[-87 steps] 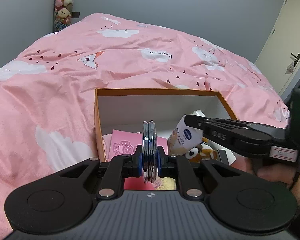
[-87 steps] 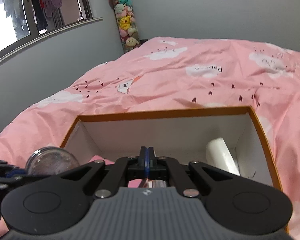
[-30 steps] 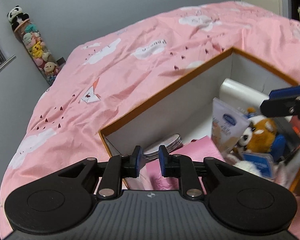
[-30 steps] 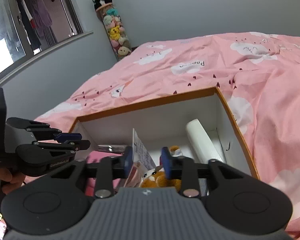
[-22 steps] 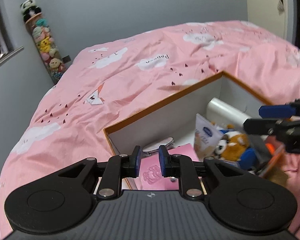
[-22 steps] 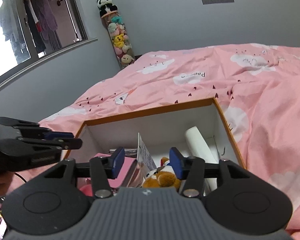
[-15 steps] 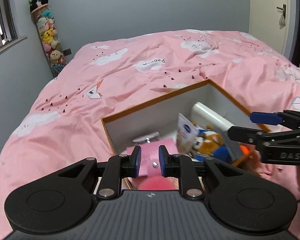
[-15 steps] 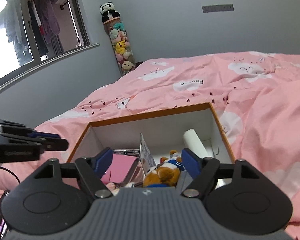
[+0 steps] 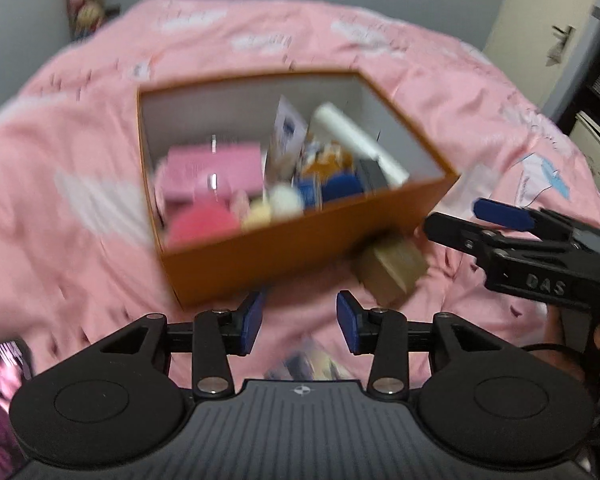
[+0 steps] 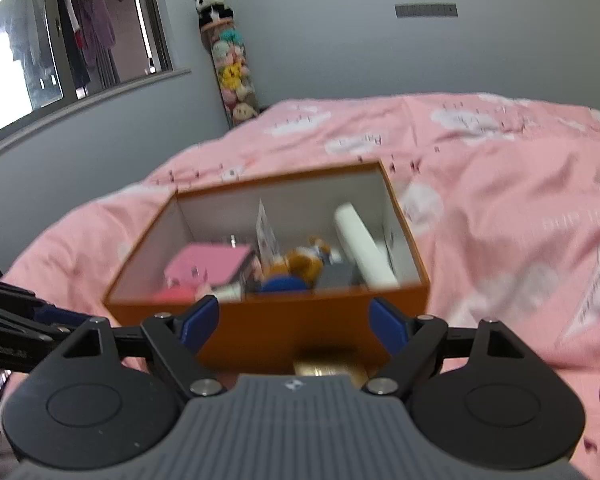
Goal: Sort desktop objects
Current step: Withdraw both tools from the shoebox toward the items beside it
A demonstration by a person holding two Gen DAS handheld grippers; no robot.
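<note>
Backing off the orange box (image 9: 284, 248), both grippers' fingers (image 9: 253, 322) are opening.

box (image 9: 284, 248): orange outside, pale grey-white inside
bedcover (image 9: 80, 160): pink, with white clouds and small dark marks
case (image 10: 210, 264), inside the box: pink
roll (image 10: 364, 248), inside the box: white
plush toy (image 10: 300, 266), inside the box: orange-brown
small block (image 9: 392, 272), just outside the box: tan
wall (image 10: 340, 60) behind the box: grey

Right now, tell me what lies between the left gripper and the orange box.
Only pink bedspread, by the left wrist view; the left gripper, jaws opening and empty, faces the orange box.
</note>
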